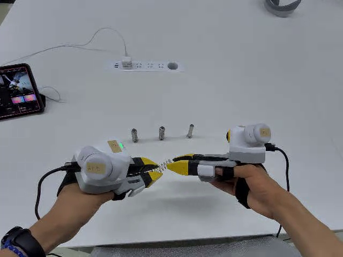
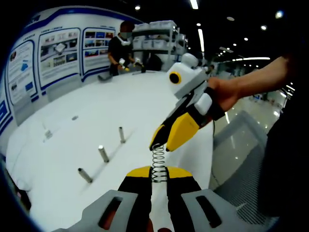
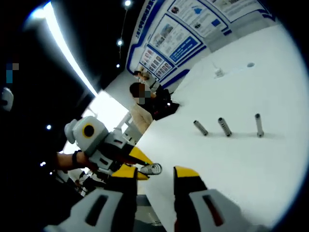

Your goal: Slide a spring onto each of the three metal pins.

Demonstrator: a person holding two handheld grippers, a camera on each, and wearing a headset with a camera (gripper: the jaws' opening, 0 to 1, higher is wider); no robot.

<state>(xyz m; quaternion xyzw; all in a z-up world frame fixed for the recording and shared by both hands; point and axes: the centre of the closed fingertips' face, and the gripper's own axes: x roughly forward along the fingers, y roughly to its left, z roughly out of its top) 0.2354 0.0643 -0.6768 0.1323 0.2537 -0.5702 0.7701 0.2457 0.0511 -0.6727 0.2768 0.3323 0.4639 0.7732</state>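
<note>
Three metal pins stand in a row on the white table. The left pin and middle pin look ribbed, as if each carries a spring. The right pin looks bare. In front of them my left gripper is shut on one end of a small spring. In the left gripper view the spring rises from that gripper to the right gripper. My right gripper faces it tip to tip, jaws a little apart around the spring's free end.
A white power strip with a plug and cable lies behind the pins. A tablet sits at the left edge and a grey object at the far right corner. A person works at a table in the background.
</note>
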